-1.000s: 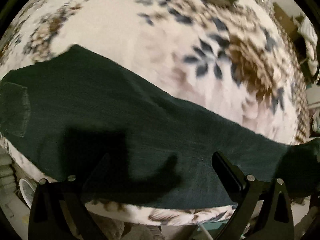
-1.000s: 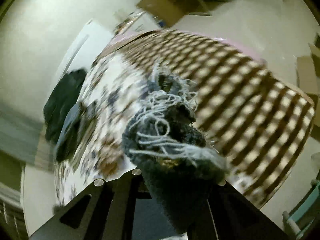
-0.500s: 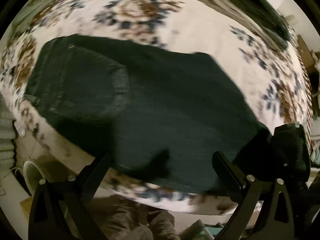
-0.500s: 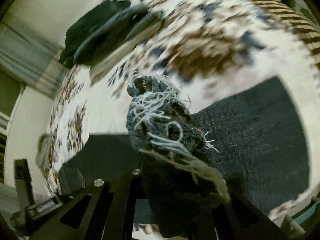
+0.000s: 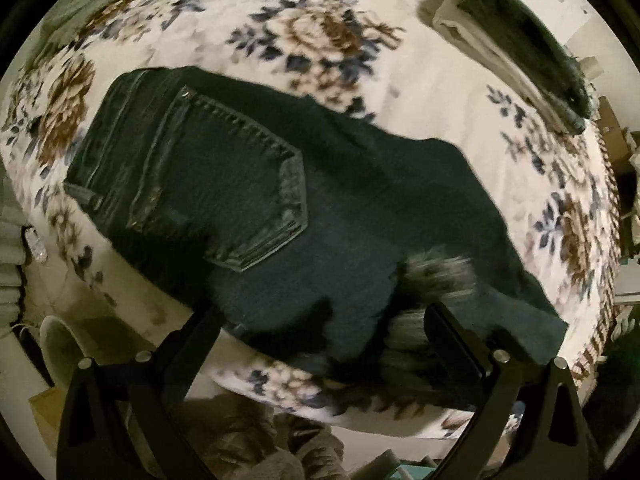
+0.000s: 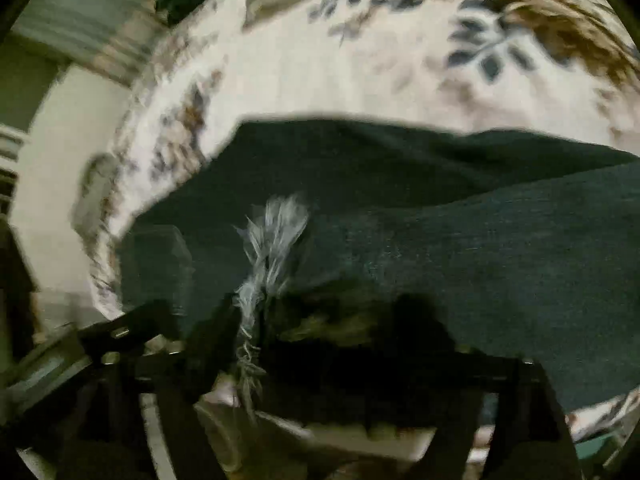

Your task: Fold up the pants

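Observation:
Dark jeans (image 5: 248, 200) lie on the floral bedspread (image 5: 320, 40), back pocket (image 5: 240, 184) up and waistband at the left. The frayed grey leg hem (image 5: 436, 276) is folded back over the seat area near the bed's front edge. My left gripper (image 5: 320, 332) is open and empty, hovering just above the jeans' near edge. In the right wrist view the jeans (image 6: 440, 220) fill the middle. The right gripper (image 6: 320, 364) is dark and blurred, with the frayed hem (image 6: 272, 240) at its left side; its hold cannot be made out.
A stack of folded clothes (image 5: 516, 40) sits at the back right of the bed. The bed's front edge (image 5: 320, 408) runs just below the grippers. A white round object (image 5: 56, 344) stands on the floor at the lower left.
The right gripper carried the frayed hem leftward over the jeans and lowered it onto the seat area. The left view shifted so that the back pocket and waistband show fully.

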Tool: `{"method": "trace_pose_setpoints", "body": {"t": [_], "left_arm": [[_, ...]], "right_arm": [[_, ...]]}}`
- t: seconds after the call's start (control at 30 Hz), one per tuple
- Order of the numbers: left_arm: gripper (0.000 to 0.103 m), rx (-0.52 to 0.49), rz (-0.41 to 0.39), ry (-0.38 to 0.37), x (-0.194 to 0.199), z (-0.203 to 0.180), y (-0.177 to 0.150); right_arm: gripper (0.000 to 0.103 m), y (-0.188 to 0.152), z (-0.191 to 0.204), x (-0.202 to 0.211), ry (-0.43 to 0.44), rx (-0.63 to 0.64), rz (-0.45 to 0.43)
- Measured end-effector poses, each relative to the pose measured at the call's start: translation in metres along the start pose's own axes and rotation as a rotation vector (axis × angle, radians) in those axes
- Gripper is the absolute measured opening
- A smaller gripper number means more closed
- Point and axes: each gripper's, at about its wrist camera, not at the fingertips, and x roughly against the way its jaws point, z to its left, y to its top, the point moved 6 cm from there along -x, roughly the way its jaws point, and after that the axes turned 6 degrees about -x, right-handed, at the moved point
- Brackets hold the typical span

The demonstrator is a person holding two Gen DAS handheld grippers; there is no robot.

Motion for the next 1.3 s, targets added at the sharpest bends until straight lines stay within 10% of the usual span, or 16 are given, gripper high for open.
{"method": "trace_pose_setpoints", "body": {"t": [0.17,0.33,0.43,0.47,0.8,1.17,1.23,1.3], "left_arm": [[0.103,-0.016,0.026,-0.104,-0.024,-0.033,0.007],[0.092,-0.131,0.151,-0.052,-0.081,-0.064,-0.004],[0.056,-0.19,0.073,-0.001,-0.083,-0.071,-0.003],[0.007,-0.22,0.026,-0.031,-0.075,-0.077,-0.001],[0.006,-0.226,-0.13,-0.062,-0.027,-0.067,0.007],[0.015,-0.153,-0.05,-0.083,-0.071,-0.051,0.001],[0.028,-0.109,-0.031,-0.104,-0.066,-0.045,-0.001],[0.064,-0.068,-0.027,-0.158,-0.056,-0.04,-0.001]], "right_arm": [[0.085,0.0,-0.063,0.06,-0.129,-0.102,-0.079],[0.085,-0.009,-0.133,0.075,-0.268,-0.217,-0.076],[0.086,-0.011,-0.152,0.077,-0.341,-0.233,-0.086],[0.091,-0.012,-0.157,0.077,-0.367,-0.231,-0.092],[0.095,-0.003,-0.148,0.053,-0.466,-0.191,-0.105],[0.095,0.009,-0.127,0.02,-0.544,-0.116,-0.041],[0.095,0.013,-0.124,0.015,-0.541,-0.125,-0.035],[0.095,0.017,-0.119,0.016,-0.527,-0.131,-0.03]]}}
